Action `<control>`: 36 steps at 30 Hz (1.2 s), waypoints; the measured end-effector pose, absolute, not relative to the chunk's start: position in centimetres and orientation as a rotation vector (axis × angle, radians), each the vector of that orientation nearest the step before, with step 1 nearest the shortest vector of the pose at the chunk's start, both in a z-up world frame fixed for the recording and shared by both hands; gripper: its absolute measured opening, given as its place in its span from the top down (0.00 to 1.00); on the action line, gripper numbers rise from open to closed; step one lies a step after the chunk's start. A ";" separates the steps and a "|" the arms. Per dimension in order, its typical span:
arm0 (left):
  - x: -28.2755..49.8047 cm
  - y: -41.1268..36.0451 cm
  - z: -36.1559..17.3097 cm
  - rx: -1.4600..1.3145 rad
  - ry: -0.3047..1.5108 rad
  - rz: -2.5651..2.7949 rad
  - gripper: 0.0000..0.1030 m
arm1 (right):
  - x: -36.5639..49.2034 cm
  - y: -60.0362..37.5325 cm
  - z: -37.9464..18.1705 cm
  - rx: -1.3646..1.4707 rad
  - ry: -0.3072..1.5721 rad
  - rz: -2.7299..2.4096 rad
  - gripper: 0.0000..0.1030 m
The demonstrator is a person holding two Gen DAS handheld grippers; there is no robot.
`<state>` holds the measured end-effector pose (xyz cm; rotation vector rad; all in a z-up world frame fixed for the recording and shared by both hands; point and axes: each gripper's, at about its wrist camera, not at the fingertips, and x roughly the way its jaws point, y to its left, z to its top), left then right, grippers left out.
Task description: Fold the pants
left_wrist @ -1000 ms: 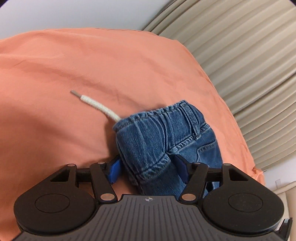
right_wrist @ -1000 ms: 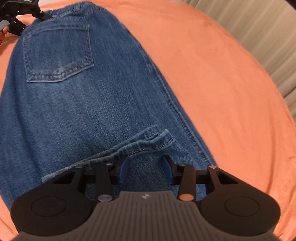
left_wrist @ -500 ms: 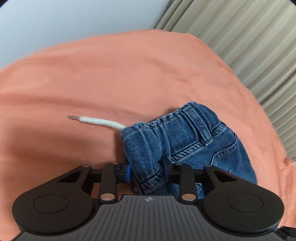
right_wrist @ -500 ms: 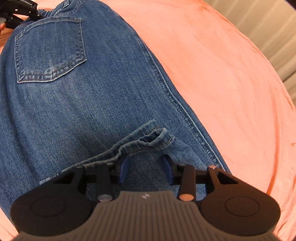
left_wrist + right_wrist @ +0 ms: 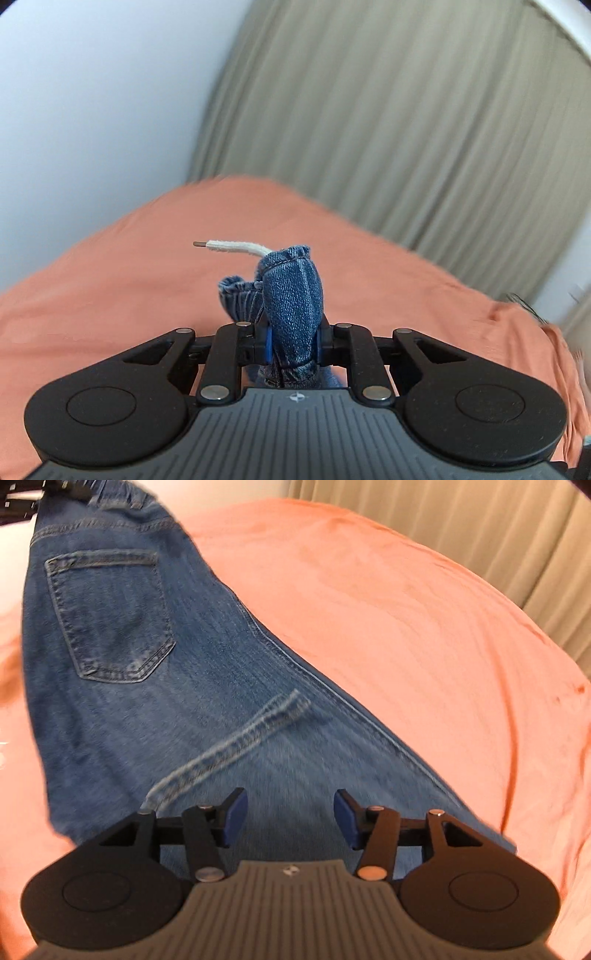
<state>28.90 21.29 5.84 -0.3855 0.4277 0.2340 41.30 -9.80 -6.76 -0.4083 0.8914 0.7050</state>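
Note:
The blue jeans (image 5: 184, 701) stretch across the orange bed, back pocket (image 5: 114, 620) up, with a leg hem (image 5: 236, 742) folded over the thigh. Their waistband end is raised toward the top left of the right wrist view. In the left wrist view a bunched piece of the waistband (image 5: 293, 295) stands up between the pads of my left gripper (image 5: 293, 343), whose jaws are closing and press on the denim. A white drawstring (image 5: 236, 246) sticks out to the left. My right gripper (image 5: 290, 819) hovers over the leg, jaws opening, gripping nothing.
An orange sheet (image 5: 406, 627) covers the bed (image 5: 110, 295). Beige curtains (image 5: 406, 129) hang behind it, beside a pale wall (image 5: 92, 92). The sheet has bare room to the right of the jeans.
My left gripper shut on the waistband and lifted it well above the bed. My right gripper's jaws widened and drew back from the folded hem.

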 end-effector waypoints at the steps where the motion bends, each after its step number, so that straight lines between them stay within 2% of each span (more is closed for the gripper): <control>1: 28.9 19.4 6.9 -0.349 0.411 0.212 0.80 | 40.9 -10.7 -6.5 -0.389 0.890 0.706 0.53; 5: 29.8 11.3 9.6 -0.207 0.381 0.113 0.80 | 39.0 -14.7 -6.1 -0.338 0.878 0.686 0.53; 9: 31.3 3.7 9.2 -0.093 0.415 0.018 0.80 | 37.4 -18.7 -6.1 -0.293 0.870 0.652 0.53; 14: 32.4 -5.3 3.8 0.052 0.532 -0.117 0.80 | 35.6 -23.5 -6.9 -0.227 0.896 0.602 0.53; 19: 33.0 -11.6 -3.7 0.112 0.751 -0.248 0.80 | 34.1 -28.1 -7.8 -0.161 0.927 0.553 0.54; 22: 33.3 -12.7 -7.0 0.091 0.865 -0.314 0.76 | 33.1 -29.7 -8.5 -0.128 0.935 0.536 0.54; 27: 33.9 -11.6 -7.6 -0.040 0.949 -0.490 0.42 | 31.8 -31.4 -9.1 -0.081 0.951 0.543 0.53; 31: 33.9 -9.6 -5.0 -0.079 0.956 -0.549 0.42 | 31.7 -31.1 -8.7 -0.029 0.942 0.559 0.54; 36: 34.8 -6.7 -3.4 0.002 0.890 -0.456 0.42 | 31.8 -29.8 -6.8 0.053 0.886 0.586 0.54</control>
